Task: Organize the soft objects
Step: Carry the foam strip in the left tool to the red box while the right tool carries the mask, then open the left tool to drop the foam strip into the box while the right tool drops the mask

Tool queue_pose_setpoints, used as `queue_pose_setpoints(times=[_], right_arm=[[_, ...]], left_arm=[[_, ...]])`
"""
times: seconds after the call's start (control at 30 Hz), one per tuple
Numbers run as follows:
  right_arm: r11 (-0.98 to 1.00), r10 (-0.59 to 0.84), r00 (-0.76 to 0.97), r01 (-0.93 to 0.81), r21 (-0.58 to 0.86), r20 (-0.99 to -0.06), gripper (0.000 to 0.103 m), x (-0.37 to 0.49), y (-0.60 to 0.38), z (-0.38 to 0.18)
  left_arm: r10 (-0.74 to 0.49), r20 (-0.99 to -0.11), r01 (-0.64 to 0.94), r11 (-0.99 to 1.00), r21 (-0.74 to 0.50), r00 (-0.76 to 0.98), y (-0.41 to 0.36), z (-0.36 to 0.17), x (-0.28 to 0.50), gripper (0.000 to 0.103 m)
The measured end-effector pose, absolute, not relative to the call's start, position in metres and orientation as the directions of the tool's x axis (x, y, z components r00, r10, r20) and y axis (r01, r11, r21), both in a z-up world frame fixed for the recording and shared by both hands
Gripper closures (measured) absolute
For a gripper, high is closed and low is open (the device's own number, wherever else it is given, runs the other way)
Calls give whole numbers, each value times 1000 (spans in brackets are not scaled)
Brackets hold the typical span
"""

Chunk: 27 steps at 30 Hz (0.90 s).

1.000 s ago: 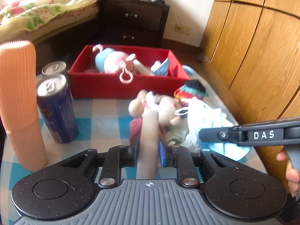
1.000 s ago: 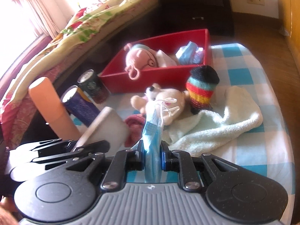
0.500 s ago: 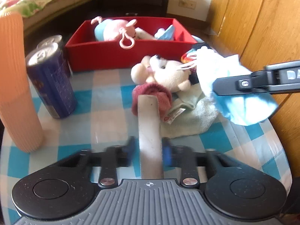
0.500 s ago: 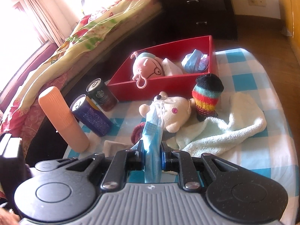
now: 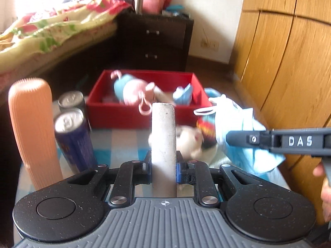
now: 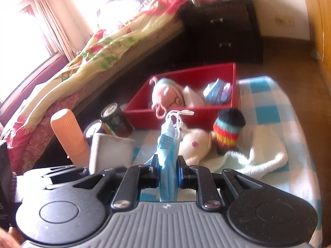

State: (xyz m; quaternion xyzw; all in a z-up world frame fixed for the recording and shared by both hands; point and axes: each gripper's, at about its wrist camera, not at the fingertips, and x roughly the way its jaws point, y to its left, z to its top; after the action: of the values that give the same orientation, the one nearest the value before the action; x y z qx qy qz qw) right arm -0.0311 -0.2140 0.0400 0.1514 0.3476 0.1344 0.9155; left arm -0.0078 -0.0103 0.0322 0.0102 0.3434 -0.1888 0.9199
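Surface: small table under a blue-and-white checked cloth. Room: bed with floral quilt at left, dark drawer chest behind, wooden wardrobe doors at right.

On the cloth: red box at the far edge, holding a pink plush and a crumpled blue mask; two drink cans and an orange ribbed cylinder along the left edge; white plush bear, striped knit piece and pale towel at centre-right.

Left gripper: jaws clamped on a grey-beige foam slab, held upright above the cloth.

Right gripper: jaws clamped on a blue face mask, ear loops dangling, near the box's front wall.

Open room: bare cloth at the near right corner.

Obscured: left view motion-blurred; bear partly behind the slab; can labels unreadable
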Motion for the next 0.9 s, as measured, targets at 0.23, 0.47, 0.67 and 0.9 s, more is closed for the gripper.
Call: queue_pose_setpoints(times=[0.23, 0.47, 0.67, 0.9], right_arm=[[931, 327, 769, -160, 329, -549, 103, -29, -211, 56], [941, 306, 797, -169, 295, -521, 103, -20, -208, 65], [948, 282, 818, -155, 279, -501, 103, -8, -212, 70], [959, 247, 836, -137, 249, -490, 103, 13, -219, 74]], left_arm=[[-345, -597, 349, 930, -115, 724, -13, 44, 5, 85], [-346, -569, 353, 930, -102, 746, -19, 51, 19, 85], [-348, -550, 352, 930, -102, 759, -24, 55, 37, 85], [-347, -542, 353, 931, -97, 765, -28, 54, 56, 85]])
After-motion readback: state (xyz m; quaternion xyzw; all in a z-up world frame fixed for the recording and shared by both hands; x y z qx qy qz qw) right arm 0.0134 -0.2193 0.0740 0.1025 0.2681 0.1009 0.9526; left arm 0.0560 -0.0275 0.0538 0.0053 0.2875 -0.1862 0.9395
